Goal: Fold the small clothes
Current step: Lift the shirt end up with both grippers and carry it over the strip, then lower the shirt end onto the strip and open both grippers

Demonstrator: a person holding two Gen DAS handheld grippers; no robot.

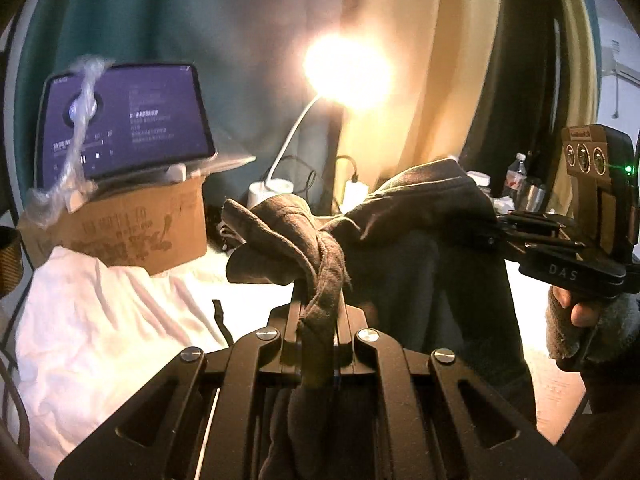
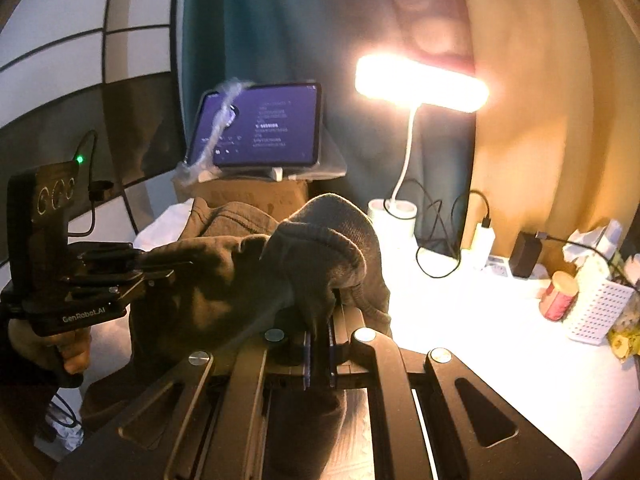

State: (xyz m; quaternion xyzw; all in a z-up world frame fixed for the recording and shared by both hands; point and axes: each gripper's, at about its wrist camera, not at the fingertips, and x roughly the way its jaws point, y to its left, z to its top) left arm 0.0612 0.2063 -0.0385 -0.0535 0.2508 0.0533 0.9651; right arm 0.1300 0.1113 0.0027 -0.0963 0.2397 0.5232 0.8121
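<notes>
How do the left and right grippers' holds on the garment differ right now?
The left gripper pinches a twisted, rope-like strip of the dark garment; the right gripper clamps a thicker, rounded fold. Both are shut on the garment, holding it above the white-covered table.

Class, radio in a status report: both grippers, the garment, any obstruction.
Left gripper and right gripper both shut on dark garment. Garment bunched, held up between them above white surface. Cardboard box behind; nothing blocking.

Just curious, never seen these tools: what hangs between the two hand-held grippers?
A dark brown garment stretches between the left hand-held gripper and the right hand-held gripper; both wrist views show it.
</notes>
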